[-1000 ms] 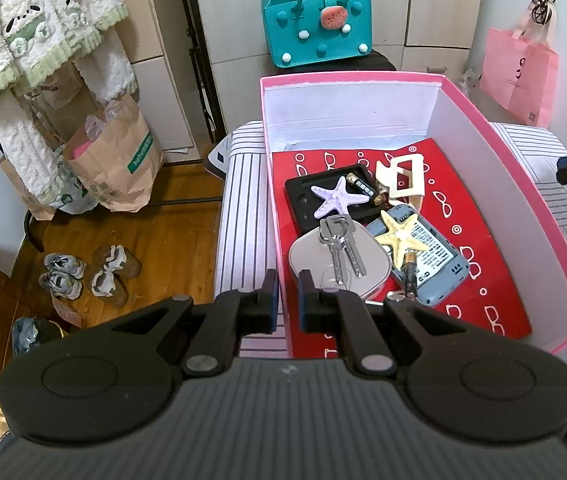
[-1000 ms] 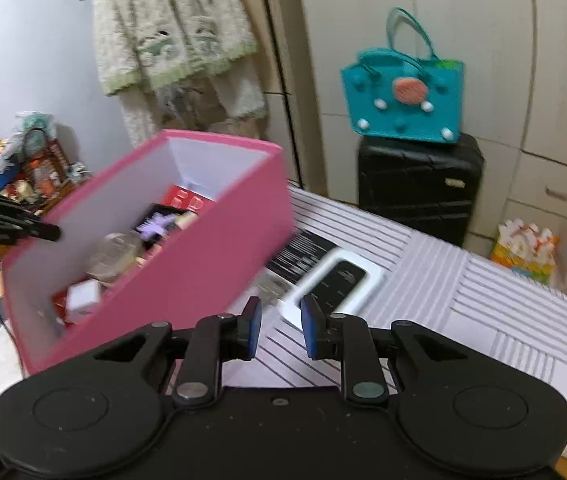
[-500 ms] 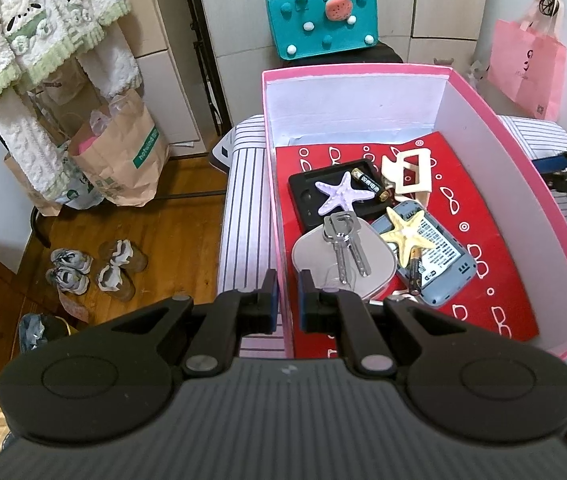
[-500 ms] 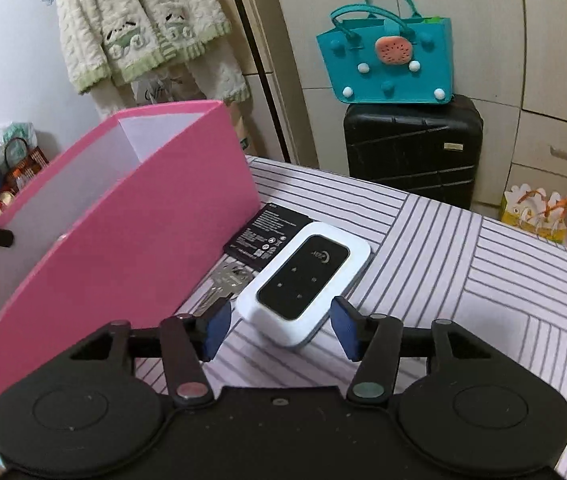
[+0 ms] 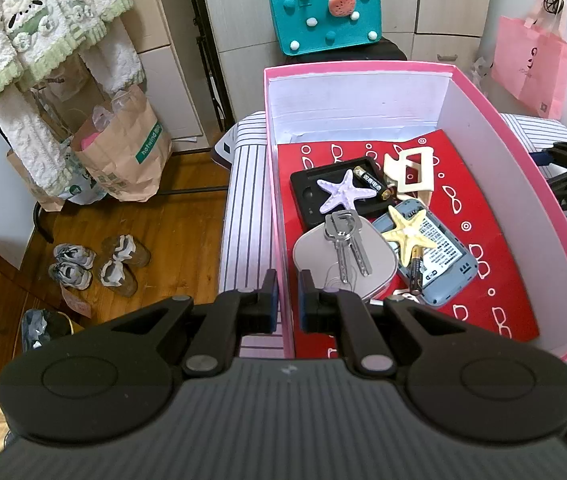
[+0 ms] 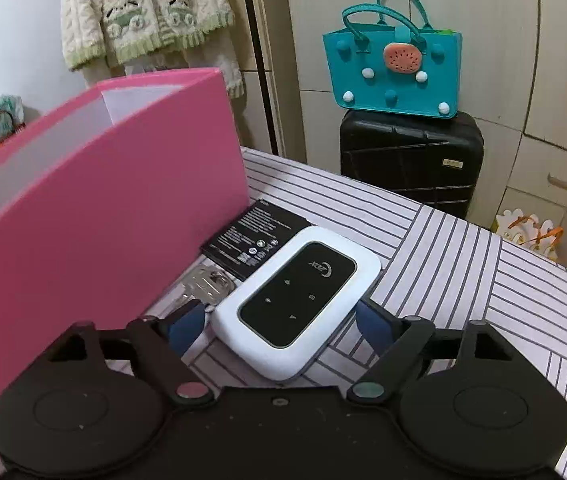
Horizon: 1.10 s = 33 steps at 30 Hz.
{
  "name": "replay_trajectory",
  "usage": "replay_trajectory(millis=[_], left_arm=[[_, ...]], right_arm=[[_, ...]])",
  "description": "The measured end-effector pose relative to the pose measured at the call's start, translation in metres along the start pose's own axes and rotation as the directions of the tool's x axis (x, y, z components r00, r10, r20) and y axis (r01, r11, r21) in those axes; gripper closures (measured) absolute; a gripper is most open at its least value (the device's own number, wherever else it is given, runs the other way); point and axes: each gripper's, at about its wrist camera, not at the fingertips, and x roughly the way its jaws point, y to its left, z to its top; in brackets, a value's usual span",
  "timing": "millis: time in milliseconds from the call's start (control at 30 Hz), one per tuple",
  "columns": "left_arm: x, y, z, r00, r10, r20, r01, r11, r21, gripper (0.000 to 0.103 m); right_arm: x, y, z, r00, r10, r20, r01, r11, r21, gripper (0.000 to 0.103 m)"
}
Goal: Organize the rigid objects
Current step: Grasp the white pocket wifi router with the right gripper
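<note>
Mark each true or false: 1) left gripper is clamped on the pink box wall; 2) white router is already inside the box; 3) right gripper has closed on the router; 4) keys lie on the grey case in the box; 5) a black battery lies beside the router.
1) True. The left gripper is shut on the pink box wall.
2) False. The white router lies on the striped cloth outside the box.
3) False. The right gripper straddles the router with jaws opening, pads clear of it.
4) True. The keys rest on the grey case.
5) True. The black battery lies against the router.
</note>
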Motion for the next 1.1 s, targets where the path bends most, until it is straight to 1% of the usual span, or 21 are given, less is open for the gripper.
replay_trajectory(millis=[67,133,167,200,367,433,467,533,633,700,833,933,967,1100], left_arm=[[0.0,0.0,0.0,1.0,0.004,-0.002,-0.004,1.0,0.009,0.096],[0.0,0.002,0.001,1.0,-0.003,-0.011,0.003,1.0,0.016,0.096],[0.0,0.003,0.002,1.0,-0.01,-0.018,0.01,1.0,0.012,0.096],[0.0,0.004,0.002,1.0,-0.011,-0.021,0.012,1.0,0.015,0.096],[0.002,0.001,0.002,0.999,-0.005,-0.036,0.005,1.0,0.026,0.096],[0.002,0.001,0.002,0.999,-0.007,-0.036,0.007,1.0,0.02,0.096],[0.002,0.001,0.002,0.999,-0.007,-0.036,0.007,1.0,0.018,0.096],[0.002,0.0,0.002,0.999,-0.004,-0.034,0.004,1.0,0.016,0.096],[0.002,0.0,0.003,0.999,-0.003,-0.037,0.003,1.0,0.01,0.096],[0.002,0.001,0.003,0.999,-0.004,-0.036,0.004,1.0,0.007,0.096],[0.002,0.001,0.003,0.999,-0.004,-0.037,0.004,1.0,0.009,0.096],[0.001,0.001,0.003,0.999,-0.003,-0.037,0.004,1.0,0.019,0.096],[0.001,0.0,0.002,0.999,-0.001,-0.035,0.003,0.999,0.032,0.096],[0.001,-0.002,0.003,0.999,0.005,-0.037,-0.003,0.998,0.06,0.096]], right_arm=[[0.0,0.002,-0.001,1.0,-0.03,-0.002,0.03,0.999,-0.035,0.015],[-0.005,0.0,-0.003,0.998,-0.057,-0.006,0.056,0.997,-0.045,0.015],[-0.01,-0.002,-0.004,0.998,-0.061,-0.004,0.06,0.997,-0.046,0.017],[-0.015,-0.006,-0.006,0.998,-0.063,-0.002,0.063,0.997,-0.04,0.022],[-0.03,-0.02,-0.012,0.997,-0.066,-0.028,0.066,0.998,-0.021,0.033],[-0.031,-0.021,-0.013,0.995,-0.091,-0.05,0.089,0.995,-0.032,0.034],[-0.029,-0.022,-0.012,0.991,-0.107,-0.078,0.105,0.994,-0.03,0.034],[-0.027,-0.022,-0.008,0.99,-0.101,-0.094,0.1,0.995,-0.014,0.032],[-0.022,-0.016,-0.001,0.992,-0.084,-0.091,0.081,0.996,-0.035,0.031],[-0.016,-0.013,0.004,0.993,-0.087,-0.082,0.083,0.995,-0.049,0.026],[0.0,-0.019,0.012,0.992,-0.083,-0.09,0.082,0.997,-0.015,0.026],[0.003,-0.023,0.014,0.993,-0.09,-0.071,0.091,0.996,0.003,0.029],[0.002,-0.024,0.014,0.995,-0.077,-0.06,0.077,0.997,0.002,0.038],[0.003,-0.026,0.016,0.995,-0.062,-0.076,0.061,0.998,-0.018,0.039]])
